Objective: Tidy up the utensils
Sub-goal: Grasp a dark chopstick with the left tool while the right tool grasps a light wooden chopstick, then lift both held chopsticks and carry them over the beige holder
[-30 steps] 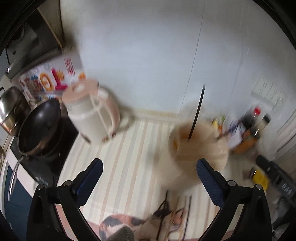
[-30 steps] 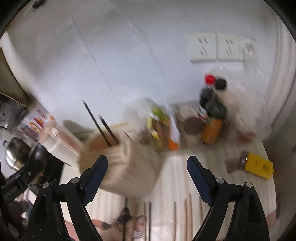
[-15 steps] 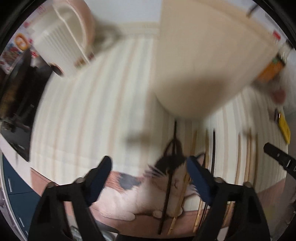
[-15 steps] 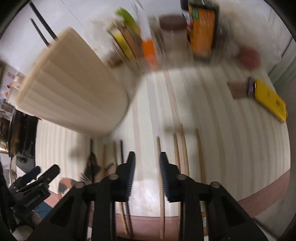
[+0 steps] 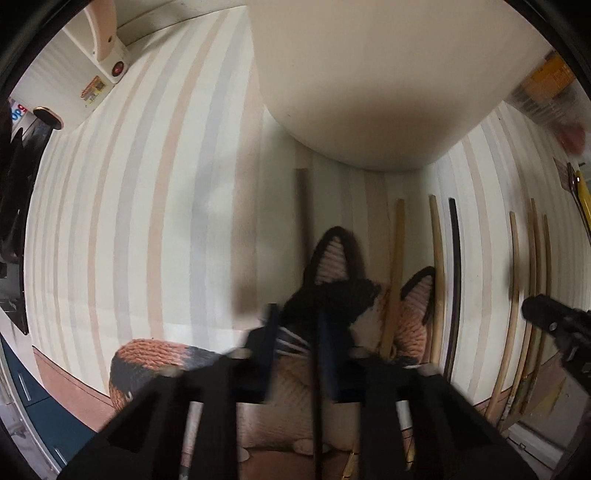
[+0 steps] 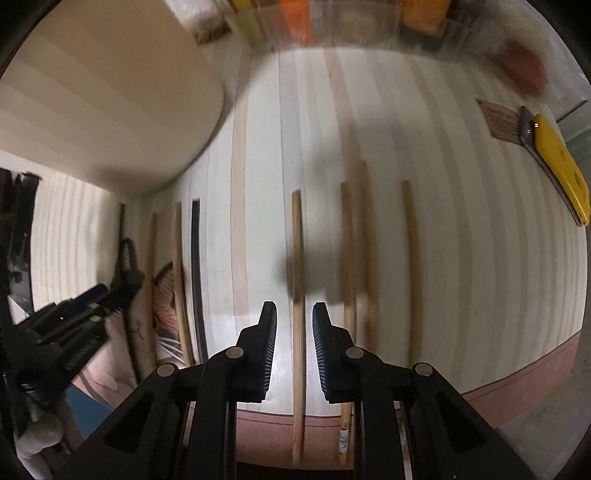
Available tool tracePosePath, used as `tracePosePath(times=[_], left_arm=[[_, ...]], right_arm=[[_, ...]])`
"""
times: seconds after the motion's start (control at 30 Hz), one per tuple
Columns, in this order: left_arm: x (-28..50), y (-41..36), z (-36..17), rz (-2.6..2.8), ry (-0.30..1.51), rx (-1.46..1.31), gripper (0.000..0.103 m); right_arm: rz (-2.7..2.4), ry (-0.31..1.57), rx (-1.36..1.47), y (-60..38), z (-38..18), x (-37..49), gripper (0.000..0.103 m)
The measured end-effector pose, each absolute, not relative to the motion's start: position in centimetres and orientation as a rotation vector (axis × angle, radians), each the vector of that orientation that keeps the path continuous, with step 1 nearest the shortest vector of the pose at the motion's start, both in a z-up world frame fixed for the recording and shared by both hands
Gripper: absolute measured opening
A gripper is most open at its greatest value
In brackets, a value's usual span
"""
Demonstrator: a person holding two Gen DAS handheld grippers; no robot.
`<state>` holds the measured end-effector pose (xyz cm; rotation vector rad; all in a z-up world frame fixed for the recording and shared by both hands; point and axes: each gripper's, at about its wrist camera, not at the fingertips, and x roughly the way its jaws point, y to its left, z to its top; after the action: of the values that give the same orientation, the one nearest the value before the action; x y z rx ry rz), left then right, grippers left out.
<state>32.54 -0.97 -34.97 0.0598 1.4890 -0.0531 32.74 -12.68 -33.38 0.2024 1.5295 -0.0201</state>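
Note:
Several wooden and black chopsticks lie side by side on a striped mat with a cat picture. A beige utensil holder stands behind them; it also shows in the right wrist view. My left gripper is low over the cat picture, its jaws narrowed around a black chopstick; motion blur hides whether the pads touch it. My right gripper is partly closed, its pads on either side of a wooden chopstick with small gaps.
A pink and white kettle stands at the far left. A yellow tool lies at the right. Condiment packets and bottles line the back. More chopsticks lie right of my right gripper.
Both grippers have dropped from facing the wall and holder down to the mat. Both have narrowed their jaws, each around a chopstick.

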Motion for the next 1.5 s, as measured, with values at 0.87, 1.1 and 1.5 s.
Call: tracePosePath(times=[0.87,1.1,1.5], left_arm=[[30.7,4.4,-34.5,0.014,1.498,0.018,0.005],[30.6,3.9,-34.5,0.009,1.49,0.035,0.004],[30.6,3.3,-34.5,0.014,1.491,0.037,0.004]], right_arm=[[-0.025,1.616,0.014,-7.6,-35.8,33.2,0.008],[-0.025,1.628,0.041,-8.5,-36.0,33.6,0.007],[-0.039,1.67,0.101,-9.0,-36.7,35.2,0.007]])
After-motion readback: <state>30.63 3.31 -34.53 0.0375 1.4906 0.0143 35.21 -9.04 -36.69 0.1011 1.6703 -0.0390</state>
